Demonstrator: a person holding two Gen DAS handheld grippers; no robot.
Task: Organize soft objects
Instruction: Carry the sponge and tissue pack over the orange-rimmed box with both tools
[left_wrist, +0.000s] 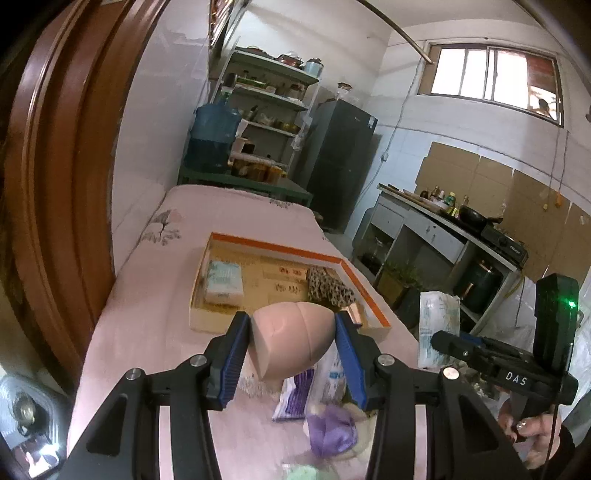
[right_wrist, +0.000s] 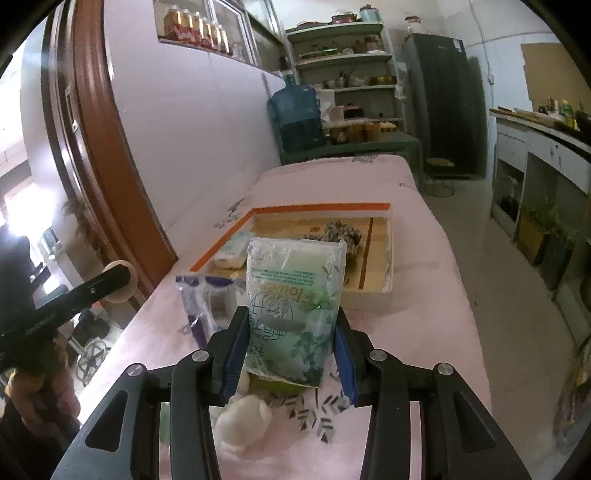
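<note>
Soft objects are carried by both grippers at once. The left gripper (left_wrist: 293, 345) is closed to about half its span on a peach-coloured foam piece (left_wrist: 291, 341), its blue pads pressed against the two flanks so that the piece is lifted clear of the pink cloth (left_wrist: 155, 321). The right gripper (right_wrist: 291, 349) is clamped likewise on a clear tissue pack (right_wrist: 295, 295) printed in green, held upright by its lower half.

Just below and behind the left gripper, a purple-striped packet (left_wrist: 293, 397) and a lilac bundle (left_wrist: 330, 432) are left loose on the cloth; beneath the right gripper a white fluffy ball (right_wrist: 242, 424) is seen. Ahead of both grippers stands the orange-rimmed cardboard tray (right_wrist: 321, 208), where a pale tissue packet (left_wrist: 223, 282) is lodged at the left and a speckled brown item (left_wrist: 328, 288), possibly a knitted cloth, at the right.

The step in hand is judged to be the carry to the tray. Both loads should be raised above the near wall before being brought forward, the grips kept light enough that the foam is not crushed. The bare middle of the tray is best aimed at, and the two releases should be kept apart so the grippers are not knocked together.
</note>
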